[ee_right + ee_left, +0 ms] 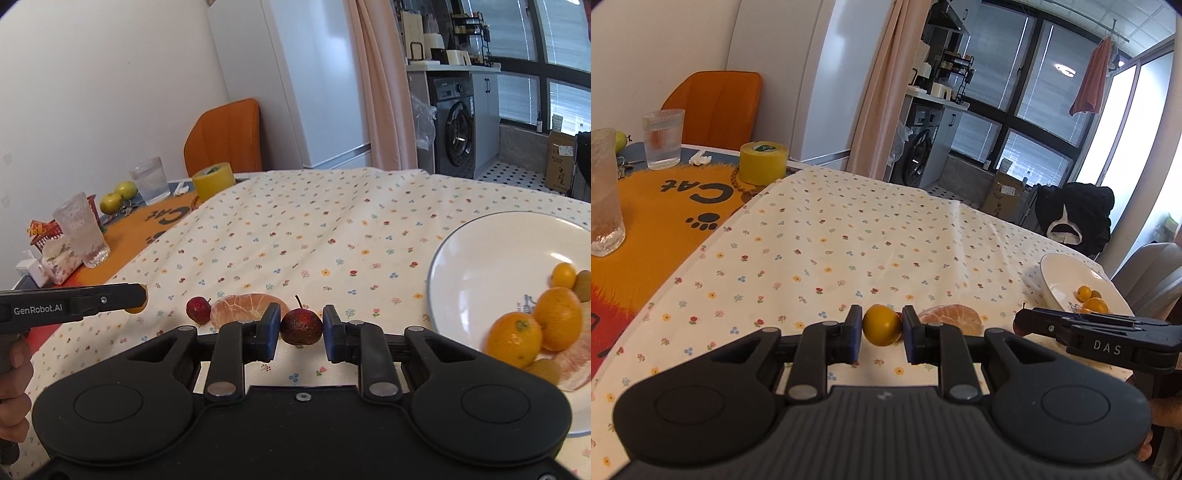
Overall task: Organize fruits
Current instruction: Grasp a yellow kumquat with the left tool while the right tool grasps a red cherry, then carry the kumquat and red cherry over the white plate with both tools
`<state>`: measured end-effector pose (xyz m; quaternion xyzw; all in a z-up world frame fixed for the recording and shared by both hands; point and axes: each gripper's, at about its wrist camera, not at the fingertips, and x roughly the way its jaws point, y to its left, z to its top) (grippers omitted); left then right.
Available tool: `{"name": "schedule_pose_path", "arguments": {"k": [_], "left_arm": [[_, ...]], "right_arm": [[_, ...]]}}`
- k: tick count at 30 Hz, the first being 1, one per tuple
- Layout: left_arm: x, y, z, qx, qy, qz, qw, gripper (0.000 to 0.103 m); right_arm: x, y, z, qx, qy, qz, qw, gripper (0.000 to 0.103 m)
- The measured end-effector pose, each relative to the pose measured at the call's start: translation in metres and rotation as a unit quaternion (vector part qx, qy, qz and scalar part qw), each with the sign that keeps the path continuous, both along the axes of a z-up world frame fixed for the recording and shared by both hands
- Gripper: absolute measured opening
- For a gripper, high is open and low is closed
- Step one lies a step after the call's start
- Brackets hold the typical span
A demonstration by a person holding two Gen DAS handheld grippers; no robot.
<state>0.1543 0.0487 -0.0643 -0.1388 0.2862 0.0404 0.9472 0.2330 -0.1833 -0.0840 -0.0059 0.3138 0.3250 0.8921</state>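
Gripping, left gripper [882, 329]: I have its pads closed on a small yellow-orange fruit [881, 325].
Right gripper [301, 328]: pads clamp a dark red fruit [301, 326].
Plate [480, 258]: right, holding oranges [513, 339].
Peeled segment [247, 308]: lying on the floral cloth [314, 229], beside a strawberry [198, 309].

Both claw-mounted views look low across the floral tablecloth [849, 240].

Cream tablecloth [314, 229] dotted with small red, yellow and blue flowers; white plate [480, 258] with a thin blue rim holds orange fruits [515, 343]. Black grippers with blue pads [855, 332]: yellow-orange fruit [881, 325] at 12 o'clock in left view, dark red fruit [301, 326] in right. Orange mat [665, 206] with black lettering and paw print, yellow tape roll [763, 162].
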Motion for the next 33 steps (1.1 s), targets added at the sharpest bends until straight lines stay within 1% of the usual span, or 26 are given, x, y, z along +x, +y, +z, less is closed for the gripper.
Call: {"name": "schedule_pose_path", "arguments": {"k": [17, 33], "left_arm": [[0.003, -0.040, 0.019, 0.014, -0.023, -0.038, 0.9989, 0.021], [0.017, -0.078, 0.026, 0.026, -0.030, -0.075, 0.9964, 0.021]], "right_arm": [[-0.013, -0.051, 0.024, 0.016, -0.036, -0.042, 0.998, 0.023], [-0.014, -0.101, 0.030, 0.025, -0.051, -0.087, 0.995, 0.023]]}}
